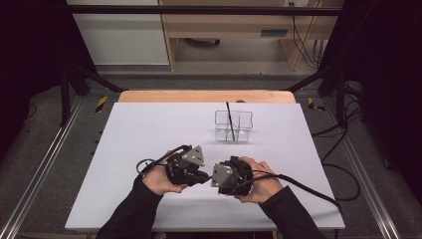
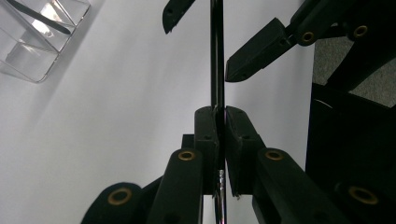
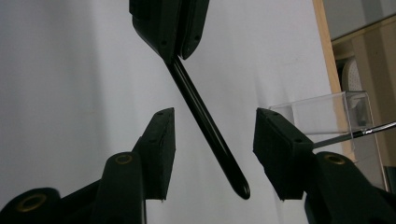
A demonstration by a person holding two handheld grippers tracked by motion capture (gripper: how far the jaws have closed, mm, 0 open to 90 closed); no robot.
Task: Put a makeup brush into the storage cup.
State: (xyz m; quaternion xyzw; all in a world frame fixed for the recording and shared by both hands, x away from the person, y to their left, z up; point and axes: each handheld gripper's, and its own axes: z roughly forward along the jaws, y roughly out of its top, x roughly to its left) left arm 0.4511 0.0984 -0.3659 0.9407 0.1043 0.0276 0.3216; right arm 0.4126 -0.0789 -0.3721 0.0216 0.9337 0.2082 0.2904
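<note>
My left gripper (image 2: pixel 221 112) is shut on a slim black pen (image 2: pixel 216 56), which runs up out of its jaws. In the right gripper view the same pen (image 3: pixel 205 126) slants down from the left gripper (image 3: pixel 175 53) into the gap of my right gripper (image 3: pixel 214 116). The right jaws stand apart on either side of the pen, and neither pad touches it. In the high view both grippers meet tip to tip near the table's front middle, left gripper (image 1: pixel 201 175) and right gripper (image 1: pixel 212 180), each in a hand.
A clear plastic organizer (image 1: pixel 234 127) with compartments stands behind the grippers, right of centre, with another black pen (image 1: pixel 230 119) leaning in it. The white table top (image 1: pixel 149 129) ends at a wooden strip at the back.
</note>
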